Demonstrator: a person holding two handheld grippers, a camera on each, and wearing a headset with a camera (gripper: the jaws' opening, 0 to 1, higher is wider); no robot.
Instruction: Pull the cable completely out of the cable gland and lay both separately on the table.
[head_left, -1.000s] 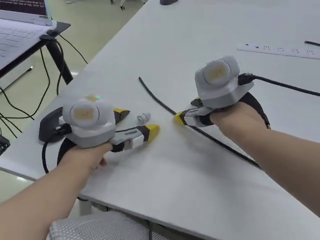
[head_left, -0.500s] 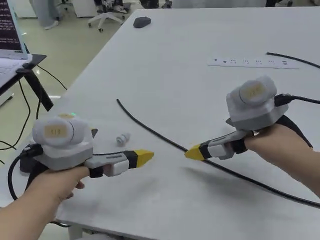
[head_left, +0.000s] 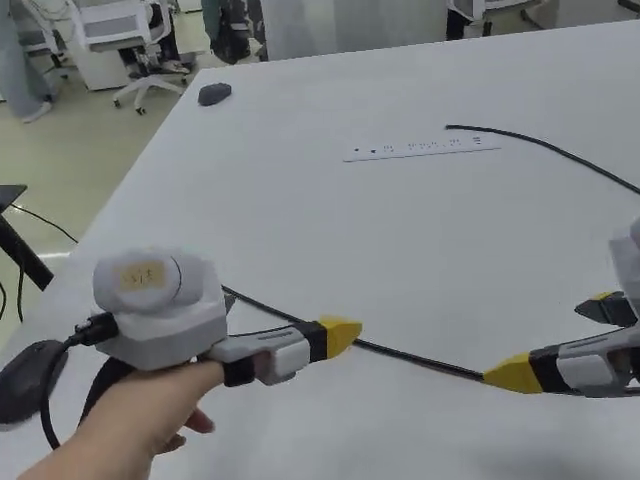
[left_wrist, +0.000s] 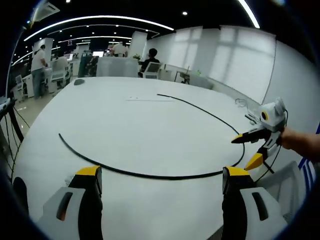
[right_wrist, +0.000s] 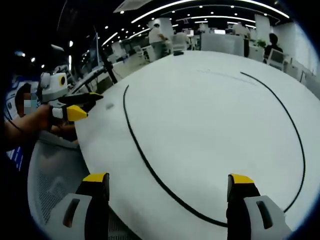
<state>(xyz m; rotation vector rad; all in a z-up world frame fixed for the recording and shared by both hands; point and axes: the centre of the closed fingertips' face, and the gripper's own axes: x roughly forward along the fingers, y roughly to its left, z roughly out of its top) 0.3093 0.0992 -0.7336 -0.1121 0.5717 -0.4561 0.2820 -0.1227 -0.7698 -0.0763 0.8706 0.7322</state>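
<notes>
Left gripper (left_wrist: 161, 172) and right gripper (right_wrist: 167, 178) hang released, empty. The cable (head_left: 420, 359) lies along the table (head_left: 400, 230)'s near edge. Seemingly finished; just withdraw.

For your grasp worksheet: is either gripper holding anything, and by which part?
Nothing is held: left gripper and right gripper are open; the cable lies free.

A thin black cable (head_left: 420, 361) lies on the white counter (head_left: 400, 230) between the yellow-tipped left hand-held gripper (head_left: 336, 336) and right hand-held gripper (head_left: 556, 340).
</notes>
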